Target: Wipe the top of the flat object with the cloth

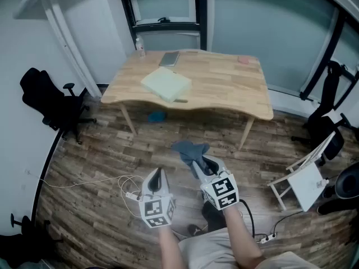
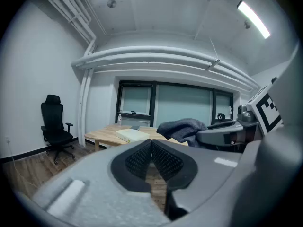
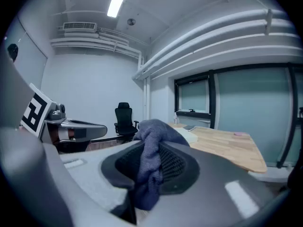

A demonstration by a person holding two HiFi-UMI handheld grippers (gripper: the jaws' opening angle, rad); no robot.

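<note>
looking down, the head view has the pale, flat rectangular slab (image 1: pixel 166 84) lying on the light wooden table (image 1: pixel 224 88), well apart at 12 o'clock from the left gripper (image 1: pixel 159 172) and right gripper (image 1: pixel 196 162), both over plank flooring (image 1: pixel 101 167). the left gripper view shows its ribbed black pads (image 2: pixel 137 160) pressed together, nothing between. the right gripper view shows that gripper's jaws pinched on a soft, crumpled grey-blue cloth (image 3: pixel 150 141), folds bulging at 12 o'clock.

**Around the wooden table**

A wooden table (image 1: pixel 224 83) carries a small bottle (image 1: pixel 139 46) and a pink item (image 1: pixel 243 60) at its far corners. A black office chair (image 1: pixel 47 102) stands left, a tilted white chair (image 1: pixel 305 181) right. A white cable (image 1: pixel 106 182) trails over the floor.
</note>
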